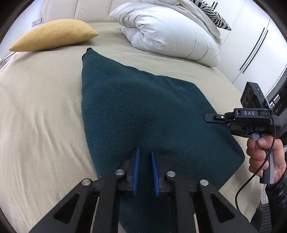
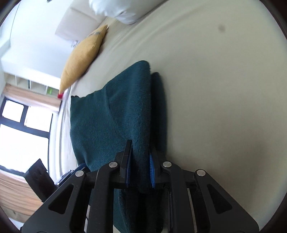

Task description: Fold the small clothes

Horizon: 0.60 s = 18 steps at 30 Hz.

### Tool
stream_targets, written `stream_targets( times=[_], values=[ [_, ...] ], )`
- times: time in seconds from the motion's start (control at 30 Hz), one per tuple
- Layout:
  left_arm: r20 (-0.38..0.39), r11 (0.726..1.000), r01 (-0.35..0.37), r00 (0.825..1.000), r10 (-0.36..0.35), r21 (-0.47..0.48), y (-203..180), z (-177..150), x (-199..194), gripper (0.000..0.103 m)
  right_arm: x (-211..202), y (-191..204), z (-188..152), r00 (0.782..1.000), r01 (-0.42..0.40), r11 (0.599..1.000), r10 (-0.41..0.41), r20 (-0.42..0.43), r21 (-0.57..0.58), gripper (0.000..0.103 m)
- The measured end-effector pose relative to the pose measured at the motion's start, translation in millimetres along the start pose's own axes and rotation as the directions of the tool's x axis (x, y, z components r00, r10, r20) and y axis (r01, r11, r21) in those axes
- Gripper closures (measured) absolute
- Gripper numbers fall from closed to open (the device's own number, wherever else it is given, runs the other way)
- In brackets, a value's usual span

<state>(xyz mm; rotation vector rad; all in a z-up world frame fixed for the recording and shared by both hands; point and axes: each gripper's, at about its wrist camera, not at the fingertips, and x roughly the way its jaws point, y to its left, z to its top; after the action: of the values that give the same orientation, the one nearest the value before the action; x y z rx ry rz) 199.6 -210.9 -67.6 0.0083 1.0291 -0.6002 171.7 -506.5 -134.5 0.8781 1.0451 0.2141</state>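
Note:
A dark teal knitted garment [image 1: 140, 107] lies spread on the beige bed sheet [image 1: 44, 107], one corner pointing towards the far side. In the left wrist view my left gripper [image 1: 144, 152] sits at its near edge, blue pads close together with teal cloth filling the narrow gap. My right gripper [image 1: 208, 118], held by a hand [image 1: 260, 154], reaches in over the garment's right edge. The right wrist view shows that gripper [image 2: 140, 148] shut on a raised fold of the garment [image 2: 107, 125], which runs back under the fingers.
A mustard pillow [image 1: 53, 34] lies at the far left of the bed. A bunched white duvet [image 1: 170, 35] with a zebra-print cushion [image 1: 211, 12] lies at the far right. White wardrobe doors [image 1: 254, 50] stand to the right. A window [image 2: 23, 129] shows beyond the bed.

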Motion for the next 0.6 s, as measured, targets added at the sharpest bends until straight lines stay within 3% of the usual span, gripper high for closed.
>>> stream_targets(
  times=[0.1,0.37,0.6],
  values=[
    [-0.002,1.0,-0.014,1.0,0.014,0.021,-1.8,-1.6,-0.9,0.086,-9.6,1.4,-9.3,1.0,0.001,1.0,-0.001,0.02,0.002,0.081],
    [-0.008,0.999,-0.016,1.0,0.017,0.029,-1.1,-3.1,-0.2,0.087,-50.9,27.1,-50.2,0.994,0.076,0.993,-0.069,0.081,-0.091,0.078],
    [-0.011,0.999,-0.024,1.0,0.024,0.041,-2.6,-4.2,0.6,0.088,-38.2,24.9,-80.2,0.99,0.143,0.979,-0.142,0.023,-0.143,0.081]
  ],
)
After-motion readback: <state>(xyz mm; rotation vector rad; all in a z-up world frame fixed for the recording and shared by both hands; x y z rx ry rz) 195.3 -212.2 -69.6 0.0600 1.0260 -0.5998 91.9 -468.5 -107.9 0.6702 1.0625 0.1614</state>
